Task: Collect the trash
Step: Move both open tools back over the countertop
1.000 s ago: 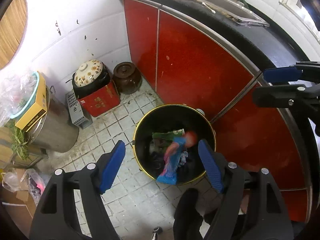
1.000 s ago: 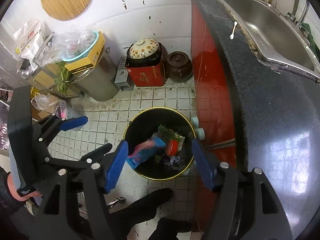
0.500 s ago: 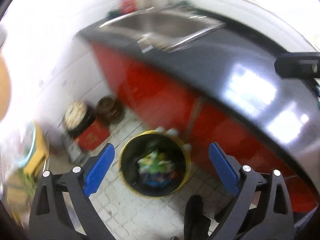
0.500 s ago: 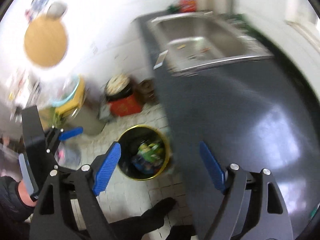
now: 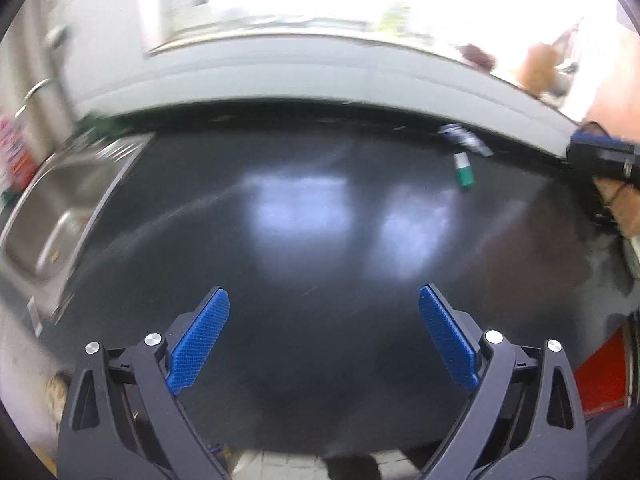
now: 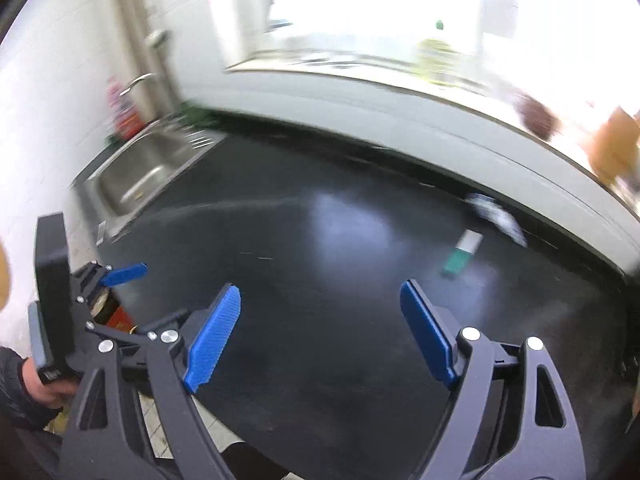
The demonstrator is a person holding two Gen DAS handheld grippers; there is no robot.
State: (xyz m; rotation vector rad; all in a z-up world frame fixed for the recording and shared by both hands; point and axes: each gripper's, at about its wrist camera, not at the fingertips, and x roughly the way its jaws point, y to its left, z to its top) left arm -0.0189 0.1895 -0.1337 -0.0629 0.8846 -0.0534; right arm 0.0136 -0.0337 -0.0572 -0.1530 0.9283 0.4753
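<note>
A small green-and-white packet [image 5: 463, 170] [image 6: 462, 256] lies on the black counter [image 5: 320, 220] [image 6: 320, 240], far right. Just behind it, against the wall, sits a crumpled white-and-blue wrapper [image 5: 464, 140] [image 6: 496, 216]. My left gripper [image 5: 322, 300] hangs open over the counter's middle with nothing between its blue pads. My right gripper [image 6: 320, 292] is open too, empty, and short of the packet. Each gripper shows in the other's view: the right gripper [image 5: 600, 156] at the right edge and the left gripper [image 6: 120, 274] at the left. Both views are blurred.
A steel sink [image 5: 52, 208] [image 6: 140, 172] with a faucet [image 6: 136, 80] is set into the counter's left end, with a red bottle [image 6: 124, 116] behind it. A bright window sill runs along the back wall. The red cabinet front [image 5: 600, 376] shows below the counter edge.
Both views have swung up from the yellow-rimmed bin on the floor to the black counter top. Both pairs of jaws stand wider than a second ago. The bin is out of view.
</note>
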